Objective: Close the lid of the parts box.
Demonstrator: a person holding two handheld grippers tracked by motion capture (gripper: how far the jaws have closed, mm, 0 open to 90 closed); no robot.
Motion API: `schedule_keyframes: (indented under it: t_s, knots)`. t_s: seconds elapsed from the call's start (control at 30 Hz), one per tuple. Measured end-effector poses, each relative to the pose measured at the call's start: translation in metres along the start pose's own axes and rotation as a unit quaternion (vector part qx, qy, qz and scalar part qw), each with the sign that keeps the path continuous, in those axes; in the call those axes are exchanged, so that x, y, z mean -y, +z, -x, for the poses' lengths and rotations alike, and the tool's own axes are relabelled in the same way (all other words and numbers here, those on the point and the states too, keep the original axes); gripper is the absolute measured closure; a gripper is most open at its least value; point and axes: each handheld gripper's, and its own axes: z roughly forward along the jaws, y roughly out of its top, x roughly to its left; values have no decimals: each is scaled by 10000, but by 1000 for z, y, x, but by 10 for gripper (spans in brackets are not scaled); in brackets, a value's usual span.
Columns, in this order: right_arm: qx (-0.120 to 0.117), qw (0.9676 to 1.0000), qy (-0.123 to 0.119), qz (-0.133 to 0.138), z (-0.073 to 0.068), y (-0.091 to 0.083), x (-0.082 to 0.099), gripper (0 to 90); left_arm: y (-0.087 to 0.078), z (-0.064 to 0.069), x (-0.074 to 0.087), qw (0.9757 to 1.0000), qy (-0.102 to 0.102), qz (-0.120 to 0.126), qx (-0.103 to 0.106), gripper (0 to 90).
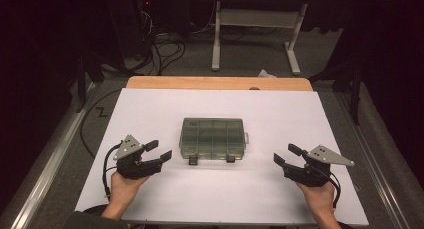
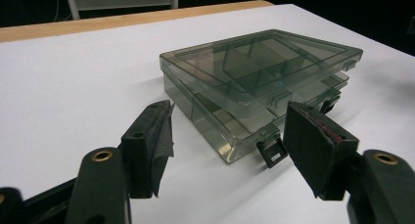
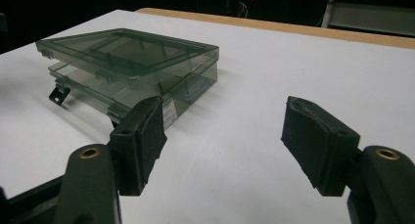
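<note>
A translucent smoke-grey plastic compartment box (image 1: 213,138) lies flat at the middle of the white table top (image 1: 150,109), its long side facing the person. Internal dividers show through the lid and split the inside into several cells; what the cells hold cannot be told. The lid sits down over the base, but a gap shows between the two along the front edge in both gripper views. Two small black latches (image 1: 192,160) hang loose and unfastened from the front edge, one toward each end, resting on the table surface. A small white label (image 3: 169,114) is fixed to one short side wall.

The left gripper (image 1: 159,150) rests near the front left corner of the box, jaws spread apart, holding nothing and clear of the box. In the left gripper view one latch (image 2: 272,152) sits between its jaw tips, farther off.

The right gripper (image 1: 287,154) rests off the front right corner, a little farther from the box, jaws likewise spread apart and empty.

A strip of bare wooden table edge (image 1: 220,83) shows beyond the white surface.
</note>
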Motion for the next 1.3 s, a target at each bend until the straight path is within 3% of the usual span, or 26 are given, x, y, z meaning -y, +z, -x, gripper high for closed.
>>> schedule_keyframes:
  t_s: [0.27, 0.67, 0.93, 1.3]
  knots:
    - [-2, 10000, 36, 56, 0, -2, 6, 326, 3, 0, 5, 9999, -109, -59, -14, 360]
    - [-48, 10000, 74, 18, -3, -4, 14, 315, 3, 7, 11, 10000, -11, -70, -5, 363]
    - [-70, 10000, 10, -11, -3, -1, 14, 308, 6, 5, 10, 9999, -121, 18, 44, 360]
    - [-91, 9999, 2, 58, -3, -2, 14, 308, 8, 5, 10, 10000, -83, 11, 37, 362]
